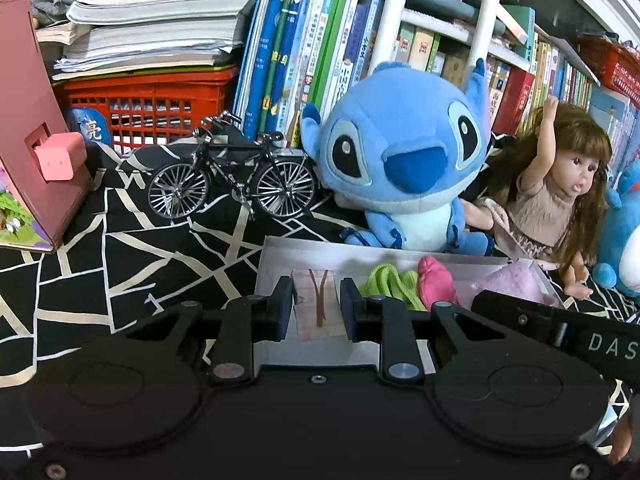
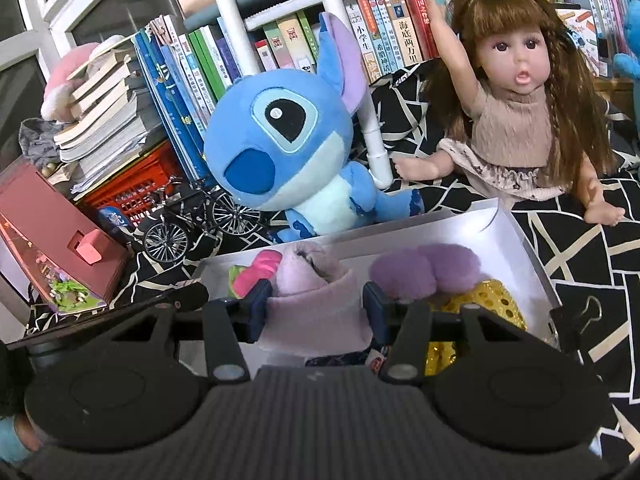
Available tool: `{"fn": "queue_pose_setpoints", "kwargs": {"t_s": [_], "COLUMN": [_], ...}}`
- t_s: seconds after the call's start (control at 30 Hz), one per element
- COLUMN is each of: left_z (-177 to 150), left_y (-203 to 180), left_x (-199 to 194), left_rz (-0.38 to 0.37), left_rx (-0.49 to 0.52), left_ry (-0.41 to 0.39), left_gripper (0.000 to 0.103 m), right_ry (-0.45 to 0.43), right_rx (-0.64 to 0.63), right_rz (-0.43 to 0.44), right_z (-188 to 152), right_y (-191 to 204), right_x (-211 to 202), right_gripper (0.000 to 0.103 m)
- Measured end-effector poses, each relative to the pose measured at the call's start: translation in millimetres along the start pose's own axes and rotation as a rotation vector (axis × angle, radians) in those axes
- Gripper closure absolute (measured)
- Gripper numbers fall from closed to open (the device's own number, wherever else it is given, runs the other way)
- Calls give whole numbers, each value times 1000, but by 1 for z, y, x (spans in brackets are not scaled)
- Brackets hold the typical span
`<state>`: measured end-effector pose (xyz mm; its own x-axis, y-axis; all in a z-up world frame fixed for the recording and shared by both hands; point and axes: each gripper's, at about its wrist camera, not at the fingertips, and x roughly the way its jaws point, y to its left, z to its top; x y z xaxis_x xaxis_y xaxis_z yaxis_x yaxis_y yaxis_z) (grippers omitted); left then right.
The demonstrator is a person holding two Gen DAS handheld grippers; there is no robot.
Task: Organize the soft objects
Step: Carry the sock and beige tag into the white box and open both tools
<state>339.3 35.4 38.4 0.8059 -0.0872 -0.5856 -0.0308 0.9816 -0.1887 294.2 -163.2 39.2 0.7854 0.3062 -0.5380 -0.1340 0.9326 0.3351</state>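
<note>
A white box (image 1: pixel 276 254) (image 2: pixel 516 236) lies on the black patterned cloth. In the left wrist view it holds a folded pink patterned cloth (image 1: pixel 318 308), a green sock (image 1: pixel 390 284), a pink sock (image 1: pixel 434 284) and a lilac fleece piece (image 1: pixel 512 280). My left gripper (image 1: pixel 316 308) has its pads on both sides of the folded cloth. My right gripper (image 2: pixel 316 308) has its pads on both sides of the lilac fleece piece (image 2: pixel 316 300). A purple pom-pom (image 2: pixel 424 272) and a gold sequin item (image 2: pixel 492 304) lie to the right.
A blue plush toy (image 1: pixel 400 168) (image 2: pixel 280 136) and a doll (image 1: pixel 560 192) (image 2: pixel 516 92) sit behind the box. A model bicycle (image 1: pixel 232 172), a red crate (image 1: pixel 148 104), stacked books, a pink cardboard house (image 1: pixel 36 152) and a bookshelf stand around. A binder clip (image 2: pixel 588 312) lies at the box's right.
</note>
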Motion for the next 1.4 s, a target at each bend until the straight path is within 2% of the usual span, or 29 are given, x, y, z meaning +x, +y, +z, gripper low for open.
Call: {"fn": "queue_pose_setpoints", "kwargs": {"t_s": [0.67, 1.4], "left_z": [-12, -16], "left_y": [-4, 2], "left_x": [16, 23], "left_rz": [-9, -21], "left_rx": [16, -16], "left_ry": [36, 45], "left_gripper": [78, 78], "right_ry": [17, 30], "right_rx": [-13, -12], "right_rz": [-18, -20], "right_z": [-8, -10], "right_y": [-4, -5], "right_x": [17, 24], "right_gripper": [49, 48]}}
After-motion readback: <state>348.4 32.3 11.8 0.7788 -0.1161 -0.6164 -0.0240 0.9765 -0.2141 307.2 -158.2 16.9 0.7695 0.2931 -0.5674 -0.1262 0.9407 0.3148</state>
